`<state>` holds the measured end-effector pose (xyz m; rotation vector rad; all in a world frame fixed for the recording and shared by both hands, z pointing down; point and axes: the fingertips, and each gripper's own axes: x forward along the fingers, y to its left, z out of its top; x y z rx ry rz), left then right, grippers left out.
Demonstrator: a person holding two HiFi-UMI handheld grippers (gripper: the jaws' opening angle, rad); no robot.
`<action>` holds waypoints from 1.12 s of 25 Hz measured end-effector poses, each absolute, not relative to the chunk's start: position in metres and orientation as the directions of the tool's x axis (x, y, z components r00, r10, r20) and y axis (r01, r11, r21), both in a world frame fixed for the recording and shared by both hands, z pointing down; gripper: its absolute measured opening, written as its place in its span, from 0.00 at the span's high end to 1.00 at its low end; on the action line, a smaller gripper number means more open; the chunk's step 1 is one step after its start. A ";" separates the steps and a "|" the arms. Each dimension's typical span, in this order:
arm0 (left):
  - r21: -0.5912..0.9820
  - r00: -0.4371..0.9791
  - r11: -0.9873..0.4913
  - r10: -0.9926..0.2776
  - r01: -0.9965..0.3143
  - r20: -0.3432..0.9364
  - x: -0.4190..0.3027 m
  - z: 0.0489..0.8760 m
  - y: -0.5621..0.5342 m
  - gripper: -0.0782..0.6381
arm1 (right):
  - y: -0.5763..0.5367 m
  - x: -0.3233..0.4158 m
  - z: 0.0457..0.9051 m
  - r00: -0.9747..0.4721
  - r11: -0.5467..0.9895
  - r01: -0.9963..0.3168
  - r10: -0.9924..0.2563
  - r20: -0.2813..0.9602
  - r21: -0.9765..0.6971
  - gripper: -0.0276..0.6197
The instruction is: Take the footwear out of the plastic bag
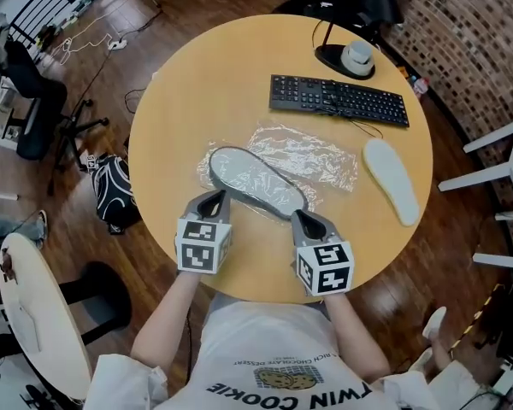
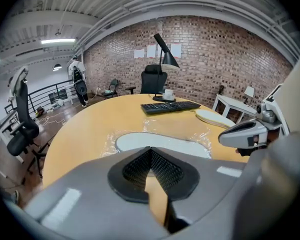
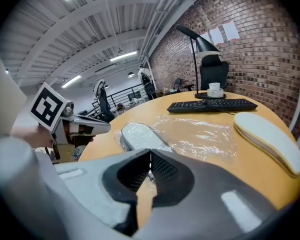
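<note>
Two grippers, the left gripper (image 1: 212, 202) and the right gripper (image 1: 303, 220), are hovering just past the white shirt (image 1: 274, 348) printed "TWIN COOKIE", each with jaws pressed together on nothing visible. Just beyond them the flat grey sole-shaped footwear (image 1: 256, 180) is lying inside the crinkled clear plastic bag (image 1: 325, 156) on the round wooden table (image 1: 205, 84). This removal is seemingly not begun, while farther right a matching pale piece (image 1: 392, 180) is resting bare, already out.
</note>
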<state>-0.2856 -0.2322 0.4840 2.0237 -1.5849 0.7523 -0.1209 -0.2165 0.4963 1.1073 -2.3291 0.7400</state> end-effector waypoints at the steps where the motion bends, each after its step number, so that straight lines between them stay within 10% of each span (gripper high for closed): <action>1: 0.014 0.181 -0.232 -0.719 -0.973 0.671 -0.296 0.487 -0.237 0.88 | -0.218 -0.122 0.498 -0.565 0.525 -0.808 -0.560 0.605 -0.269 0.95; 28: -0.145 0.081 -0.320 -0.598 -0.936 0.797 -0.378 0.572 -0.302 0.88 | -0.232 -0.084 0.548 -0.544 0.292 -0.837 -0.533 0.648 -0.462 0.94</action>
